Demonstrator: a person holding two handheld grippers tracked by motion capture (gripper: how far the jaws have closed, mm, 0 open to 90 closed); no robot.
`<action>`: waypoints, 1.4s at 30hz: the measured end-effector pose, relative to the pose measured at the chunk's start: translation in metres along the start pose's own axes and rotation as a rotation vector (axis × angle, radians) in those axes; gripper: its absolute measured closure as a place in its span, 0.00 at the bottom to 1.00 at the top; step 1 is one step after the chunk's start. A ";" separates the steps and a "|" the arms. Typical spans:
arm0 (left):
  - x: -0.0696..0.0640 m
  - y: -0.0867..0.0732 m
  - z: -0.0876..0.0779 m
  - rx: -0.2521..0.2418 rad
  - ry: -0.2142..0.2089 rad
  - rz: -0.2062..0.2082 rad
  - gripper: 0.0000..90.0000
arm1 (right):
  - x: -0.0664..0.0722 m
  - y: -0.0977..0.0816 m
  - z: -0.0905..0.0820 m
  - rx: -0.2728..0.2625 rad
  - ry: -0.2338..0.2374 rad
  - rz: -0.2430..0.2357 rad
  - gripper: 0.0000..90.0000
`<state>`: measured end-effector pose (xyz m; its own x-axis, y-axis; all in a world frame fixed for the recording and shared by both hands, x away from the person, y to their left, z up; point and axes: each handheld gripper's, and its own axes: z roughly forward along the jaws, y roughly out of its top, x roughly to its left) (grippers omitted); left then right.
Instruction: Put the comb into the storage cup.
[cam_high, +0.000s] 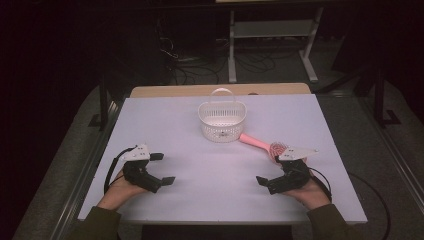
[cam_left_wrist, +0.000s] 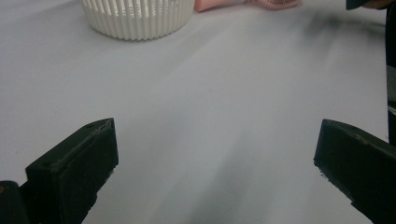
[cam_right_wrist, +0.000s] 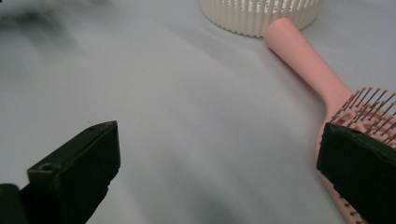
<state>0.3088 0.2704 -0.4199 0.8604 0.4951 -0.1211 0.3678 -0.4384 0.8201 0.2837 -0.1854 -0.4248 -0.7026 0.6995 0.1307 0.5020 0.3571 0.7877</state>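
**A:** What is laid out, beginning with the largest thing?

**B:** A pale grey desk (cam_high: 200, 200) is seen from above, with dark floor around it. Near the middle of its far half a white slatted basket (cam_high: 222, 120) is stood upright, its thin handle arched over the top.

**A:** And what is found beside the basket?

**B:** A pink hairbrush (cam_high: 260, 144) is laid flat on the desk, bristles up. The end of its handle is placed just beside the basket's right side, perhaps touching it; contact cannot be told. Its bristled head is pointed toward the near right.

**A:** How are the hands placed?

**B:** Two hands in dark green sleeves are brought in from the near edge. The left gripper (cam_high: 162, 168) is held at the near left, well apart from both basket and brush. The right gripper (cam_high: 280, 170) is held at the near right, just at the brush's head.

**A:** In what state are the fingers?

**B:** On both grippers the fingers are spread as wide as they go, and nothing is held. Bare desk is seen between the left pair (cam_left_wrist: 74, 172). In the right gripper view, one finger (cam_right_wrist: 359, 172) is seen right at the brush's bristles, and no clamping is seen.
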 end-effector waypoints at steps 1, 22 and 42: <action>0.000 0.000 0.000 0.005 -0.002 0.000 0.00 | 0.000 0.001 0.000 0.000 -0.002 -0.002 0.00; -0.003 0.000 0.000 -0.027 -0.040 -0.013 0.00 | -0.011 0.029 0.006 0.009 -0.041 0.003 0.01; -0.003 0.000 -0.001 -0.035 -0.043 -0.017 0.00 | -0.023 0.049 0.014 0.037 -0.070 0.011 0.11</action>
<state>0.3059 0.2700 -0.4186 0.8688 0.4692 -0.1584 0.3706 -0.4037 0.8365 0.3317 -0.1746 -0.3975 -0.6605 0.7447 0.0960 0.5290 0.3708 0.7633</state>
